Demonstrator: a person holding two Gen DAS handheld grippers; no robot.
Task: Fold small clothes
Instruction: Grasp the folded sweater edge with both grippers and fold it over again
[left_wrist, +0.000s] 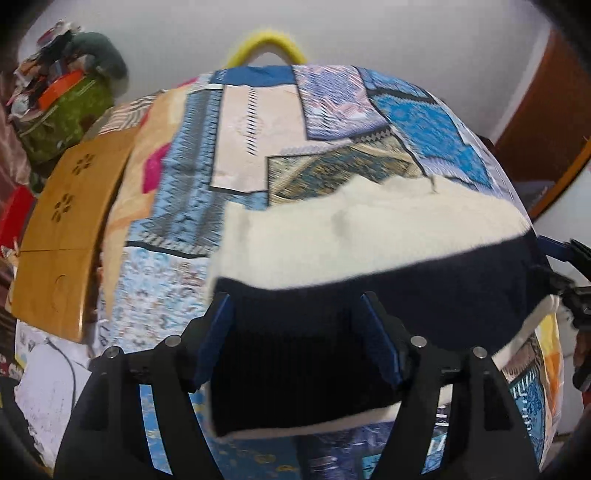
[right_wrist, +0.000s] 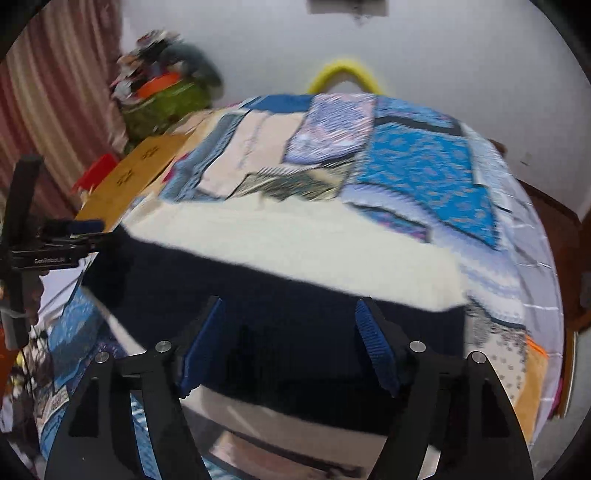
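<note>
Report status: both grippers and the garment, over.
Left gripper open, right gripper open, fingers straddling the navy edge. Navy-and-cream garment flat on patchwork bedspread. Nothing in the way.

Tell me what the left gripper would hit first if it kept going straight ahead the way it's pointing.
Probably the navy part of the garment: the open left gripper already points into that dark fabric, with the cream part and the patchwork bedspread beyond. Depth is unclear.
</note>
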